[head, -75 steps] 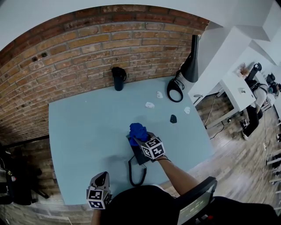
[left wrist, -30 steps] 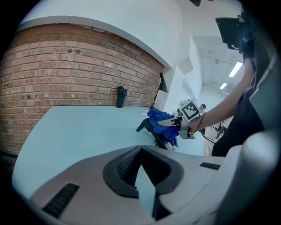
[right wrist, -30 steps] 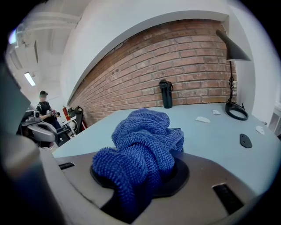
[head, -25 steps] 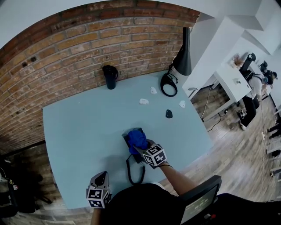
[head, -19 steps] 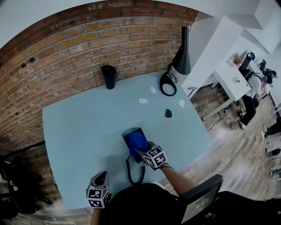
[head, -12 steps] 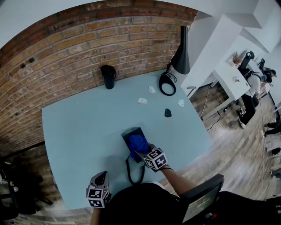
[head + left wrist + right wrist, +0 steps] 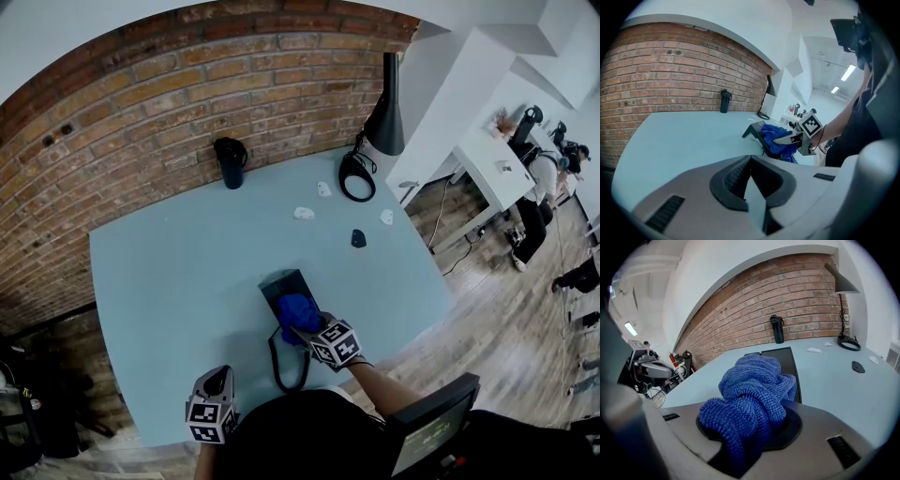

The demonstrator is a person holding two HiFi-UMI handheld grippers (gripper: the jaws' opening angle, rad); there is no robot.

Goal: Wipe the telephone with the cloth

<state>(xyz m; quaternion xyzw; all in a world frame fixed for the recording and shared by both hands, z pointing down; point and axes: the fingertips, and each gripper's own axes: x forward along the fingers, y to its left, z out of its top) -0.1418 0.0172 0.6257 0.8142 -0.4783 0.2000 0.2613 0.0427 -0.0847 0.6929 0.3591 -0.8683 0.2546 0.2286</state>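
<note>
A black telephone (image 7: 279, 284) lies on the pale blue table (image 7: 169, 272), its coiled cord (image 7: 286, 361) trailing toward me. My right gripper (image 7: 307, 325) is shut on a bunched blue cloth (image 7: 298, 310) and presses it on the telephone's near end. In the right gripper view the cloth (image 7: 751, 397) fills the jaws and hides much of the telephone (image 7: 783, 363). My left gripper (image 7: 215, 382) hovers at the table's near edge, shut and holding nothing. From the left gripper view the cloth (image 7: 774, 137) and telephone (image 7: 756, 131) lie ahead to the right.
A black tumbler (image 7: 230, 161) stands by the brick wall. A black lamp (image 7: 385, 111) with a ring base (image 7: 356, 177) stands at the far right corner. Small white bits (image 7: 304, 213) and a small black piece (image 7: 357, 238) lie beyond the telephone.
My right gripper has drawn the cloth along the telephone toward me, baring more of its far end. The left gripper has stayed put.
</note>
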